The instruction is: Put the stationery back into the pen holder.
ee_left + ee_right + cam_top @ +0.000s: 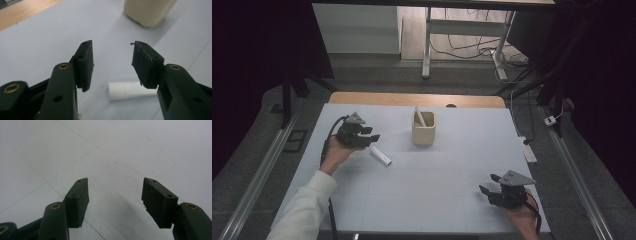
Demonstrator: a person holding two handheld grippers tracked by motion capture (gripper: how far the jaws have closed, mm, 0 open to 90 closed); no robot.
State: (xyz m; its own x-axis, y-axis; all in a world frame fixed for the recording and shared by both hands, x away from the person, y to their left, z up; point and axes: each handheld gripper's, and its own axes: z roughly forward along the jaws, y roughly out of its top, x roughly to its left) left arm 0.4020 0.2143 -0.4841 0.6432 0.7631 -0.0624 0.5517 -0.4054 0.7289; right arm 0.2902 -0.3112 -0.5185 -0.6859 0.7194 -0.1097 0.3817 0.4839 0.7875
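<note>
Nearest the person, at roughly 5 o'clock on the pale surface (422, 200), the right tongs (490, 184) rest low with the hand behind them. Their jaws stand spread with nothing between them; the right gripper view (115, 195) shows bare surface past the pads. This placement appears to keep the idle tool out of the working area.

Farther out, at about 10 o'clock, the left tongs (373, 137) are held just above the surface, jaws pointing toward 3 o'clock. They stand spread, not pinching anything. The white cylinder (381, 156), the object of the work in hand, lies flat just beside them toward 5 o'clock. In the left gripper view (112, 65) the white cylinder (130, 90) lies crosswise below the pads, partly hidden by the right jaw. The pads do not touch it. The low, angled hold suggests an approach to straddle it.

Farthest, near 12 o'clock, the beige cup (423, 128) stands upright with a white stick (419, 116) leaning inside, the probable destination.
</note>
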